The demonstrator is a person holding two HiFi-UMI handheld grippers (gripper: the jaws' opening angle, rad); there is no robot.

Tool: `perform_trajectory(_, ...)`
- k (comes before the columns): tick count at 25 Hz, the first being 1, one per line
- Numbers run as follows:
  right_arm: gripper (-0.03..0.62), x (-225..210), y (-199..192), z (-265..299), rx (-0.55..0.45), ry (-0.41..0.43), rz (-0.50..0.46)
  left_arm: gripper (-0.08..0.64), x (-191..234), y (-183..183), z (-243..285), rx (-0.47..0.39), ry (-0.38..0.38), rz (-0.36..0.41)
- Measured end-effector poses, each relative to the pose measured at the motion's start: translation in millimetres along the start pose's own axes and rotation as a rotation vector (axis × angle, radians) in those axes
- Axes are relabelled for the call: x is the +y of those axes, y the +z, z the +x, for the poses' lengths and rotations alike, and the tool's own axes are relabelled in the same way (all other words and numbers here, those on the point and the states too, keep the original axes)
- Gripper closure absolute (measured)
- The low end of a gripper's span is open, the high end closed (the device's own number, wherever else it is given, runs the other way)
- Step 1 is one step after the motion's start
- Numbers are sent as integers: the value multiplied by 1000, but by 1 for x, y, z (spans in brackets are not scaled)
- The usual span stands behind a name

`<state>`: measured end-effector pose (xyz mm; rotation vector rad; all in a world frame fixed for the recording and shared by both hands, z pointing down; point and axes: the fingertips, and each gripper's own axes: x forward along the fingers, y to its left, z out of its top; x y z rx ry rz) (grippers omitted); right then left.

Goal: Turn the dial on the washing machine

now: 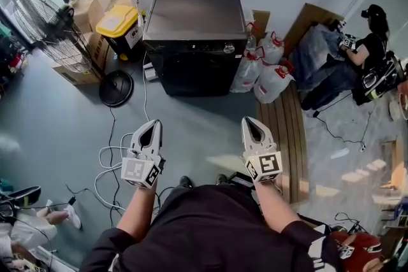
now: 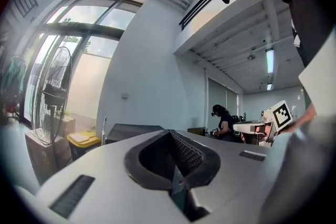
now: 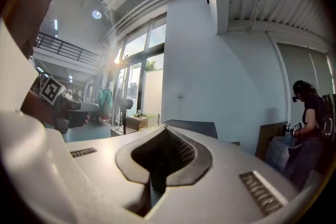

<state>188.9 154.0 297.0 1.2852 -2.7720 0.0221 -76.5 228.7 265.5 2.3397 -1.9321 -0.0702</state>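
Observation:
The black top-loading washing machine [image 1: 191,35] stands against the far wall, and its small round dial [image 1: 228,48] sits at the right end of the control strip. Both grippers hang low over the floor, well short of the machine. My left gripper [image 1: 155,123] is shut with nothing in it, pointing toward the machine's left side. My right gripper [image 1: 248,120] is also shut and empty, roughly in line with the dial. In the left gripper view the machine's lid [image 2: 131,129] shows beyond the closed jaws. The right gripper view shows the machine [image 3: 195,126] straight ahead.
A pedestal fan [image 1: 54,25] with a round base [image 1: 116,87], cardboard boxes and a yellow-lidded bin [image 1: 118,22] stand left of the machine. White cable [image 1: 108,156] loops on the floor. Plastic bags [image 1: 264,67] and a wooden pallet [image 1: 287,124] lie right. A person [image 1: 366,48] sits far right.

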Motion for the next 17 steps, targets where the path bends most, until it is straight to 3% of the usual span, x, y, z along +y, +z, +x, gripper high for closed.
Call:
perform_trajectory(7, 572, -11, -1, -1, -19, -1, 25, 546, -20, -10, 14, 25, -40, -29)
perform_trajectory(17, 572, -21, 4, 3, -15, -15, 13, 546, -24, -4, 23, 33, -31, -35)
